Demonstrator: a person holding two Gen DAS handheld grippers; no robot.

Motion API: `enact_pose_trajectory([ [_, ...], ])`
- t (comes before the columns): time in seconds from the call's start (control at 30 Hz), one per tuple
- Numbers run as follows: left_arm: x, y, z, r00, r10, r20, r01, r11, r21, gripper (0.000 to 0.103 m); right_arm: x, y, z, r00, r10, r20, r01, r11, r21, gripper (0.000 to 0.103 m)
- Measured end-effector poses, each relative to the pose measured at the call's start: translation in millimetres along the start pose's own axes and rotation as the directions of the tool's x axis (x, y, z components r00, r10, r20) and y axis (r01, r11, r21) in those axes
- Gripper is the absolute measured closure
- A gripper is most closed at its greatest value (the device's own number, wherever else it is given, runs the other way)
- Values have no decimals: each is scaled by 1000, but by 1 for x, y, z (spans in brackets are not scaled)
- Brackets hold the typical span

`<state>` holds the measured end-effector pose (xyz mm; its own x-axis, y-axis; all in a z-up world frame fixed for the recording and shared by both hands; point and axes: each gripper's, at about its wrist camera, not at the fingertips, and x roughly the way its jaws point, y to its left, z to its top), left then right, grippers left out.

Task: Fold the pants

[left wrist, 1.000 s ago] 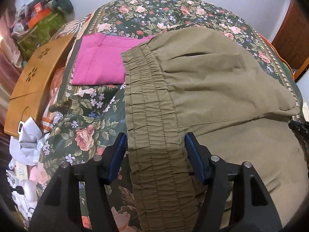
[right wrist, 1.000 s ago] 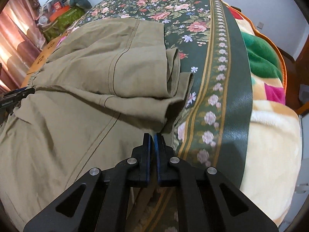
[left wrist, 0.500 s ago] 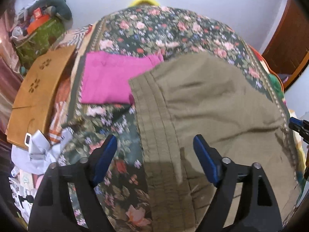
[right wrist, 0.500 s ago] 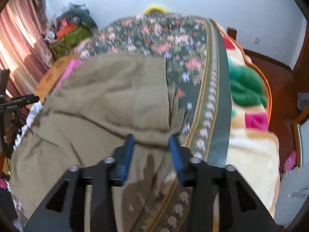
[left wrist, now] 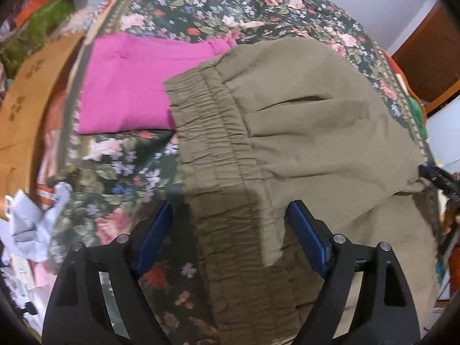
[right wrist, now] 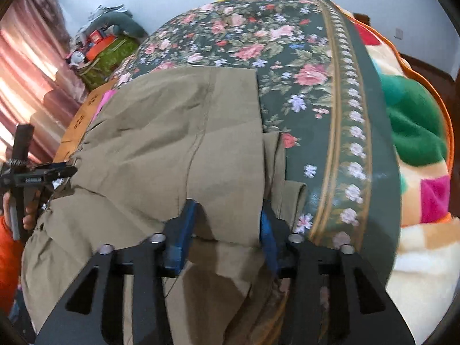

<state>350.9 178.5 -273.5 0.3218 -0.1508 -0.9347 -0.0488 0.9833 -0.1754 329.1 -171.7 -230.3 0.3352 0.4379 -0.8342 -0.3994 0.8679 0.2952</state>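
Observation:
Olive pants [left wrist: 316, 120] lie folded over on the floral bedspread [left wrist: 258, 5], the gathered elastic waistband to the left. My left gripper [left wrist: 230, 230] hovers open over the waistband, its blue pads wide on either side and not touching it. In the right wrist view the pants [right wrist: 172, 132] show their leg end, with the upper layer laid over the lower. My right gripper [right wrist: 225, 227] straddles the corner of that folded layer; its jaws are closing, with cloth between them, and the pads do not press on it. Each gripper shows in the other's view: left gripper [right wrist: 43, 175], right gripper [left wrist: 437, 175].
A folded pink garment [left wrist: 129, 92] lies beside the waistband. A wooden board [left wrist: 31, 92] and crumpled white paper [left wrist: 34, 221] sit off the bed's left side. A bright plush blanket [right wrist: 417, 132] covers the right side, and pink curtains [right wrist: 28, 66] hang at the left.
My right gripper was shut on the pants' edge and has let go. The left jaws have spread wider off the waistband. The folded layer now rests flat.

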Motion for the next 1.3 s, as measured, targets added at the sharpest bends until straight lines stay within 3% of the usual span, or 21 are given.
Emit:
enact_pose_trajectory([
  [0.07, 4, -2, 2, 1000, -28, -14, 28, 1000, 0, 21, 0, 5, 1, 1000, -22, 8, 22, 999, -45, 94],
  [0.23, 2, -20, 3, 1000, 23, 1, -23, 998, 65, 26, -9, 13, 5, 998, -49, 44, 55, 987, -154, 96],
  [0.43, -10, -39, 1, 978, 175, 115, -194, 965, 176, 50, -17, 12, 18, 986, -117, 122, 140, 970, -199, 98],
  [0.7, -6, -37, -2, 939, 292, 181, -321, 934, 158, 50, 21, -4, 17, 980, -198, 27, 199, 958, -208, 100],
  [0.87, 3, -33, -2, 945, 282, 163, -302, 946, 117, 46, 27, -8, 20, 978, -208, -10, 201, 958, -204, 100],
  [1.1, -13, -20, 1, 978, 169, 123, -176, 983, 53, 45, 10, -7, 27, 985, -172, -30, 166, 975, -148, 98],
  [1.2, -29, -21, 3, 975, 173, 140, -182, 982, 57, 44, -8, -3, 32, 987, -159, 0, 157, 978, -135, 94],
  [1.3, -47, -22, 6, 968, 179, 174, -193, 979, 66, 37, -31, 3, 41, 990, -127, 55, 133, 984, -118, 80],
])
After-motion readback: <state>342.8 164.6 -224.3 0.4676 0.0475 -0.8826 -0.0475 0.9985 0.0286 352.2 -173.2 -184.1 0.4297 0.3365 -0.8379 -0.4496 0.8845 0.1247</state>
